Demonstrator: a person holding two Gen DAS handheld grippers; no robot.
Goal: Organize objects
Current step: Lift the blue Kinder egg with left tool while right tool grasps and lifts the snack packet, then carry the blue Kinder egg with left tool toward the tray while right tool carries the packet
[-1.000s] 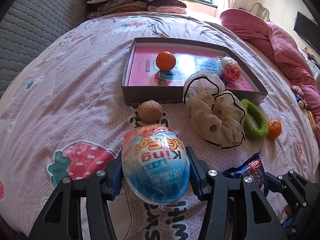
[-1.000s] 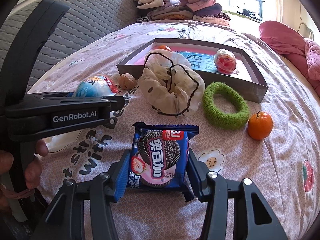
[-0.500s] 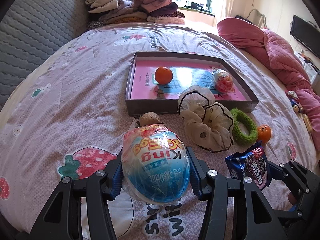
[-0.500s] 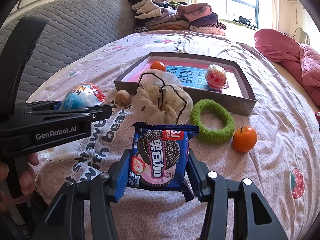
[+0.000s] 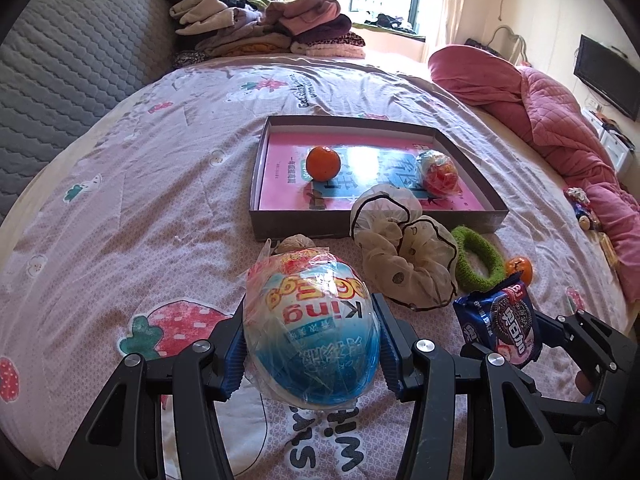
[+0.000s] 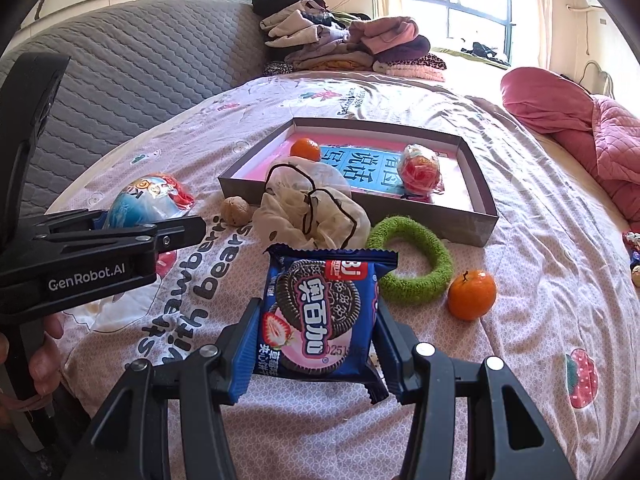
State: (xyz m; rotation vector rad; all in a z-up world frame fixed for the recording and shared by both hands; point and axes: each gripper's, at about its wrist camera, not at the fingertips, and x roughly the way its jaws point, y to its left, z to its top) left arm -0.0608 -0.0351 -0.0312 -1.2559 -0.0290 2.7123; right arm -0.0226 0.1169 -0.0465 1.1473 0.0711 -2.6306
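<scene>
The left tongs [image 5: 312,344] were closed on a blue wrapped egg toy [image 5: 312,328], held clear above the bed [image 5: 160,208]; its long axis ran along the fingers, the crimped red end pointing forward toward the tray [image 5: 376,222], with the print upside down to the camera. The right tongs [image 6: 316,344] were clamped on a blue cookie packet [image 6: 320,312], gripped by its two side edges, standing upright with its long axis up and down, its printed face toward the camera and its serrated top edge free.

Ahead of both, the shallow grey tray lay on the bedspread with its near wall facing the tongs. Inside it sat a tangerine [image 5: 323,163] toward the left and a red wrapped egg toy [image 5: 438,172] toward the right, well apart, with bare floor between them and along the far wall. Just before the near wall lay a walnut [image 6: 237,211], a cream scrunchie [image 6: 312,212] leaning over that wall, and a green scrunchie [image 6: 412,266] beside it. A second tangerine [image 6: 472,295] rested near the green scrunchie, apart from it. The bedspread to the left of the tray was open up to the grey headboard [image 6: 132,76]; a pink quilt [image 5: 560,128] bounded the right side, and folded clothes [image 5: 264,28] the far end.
</scene>
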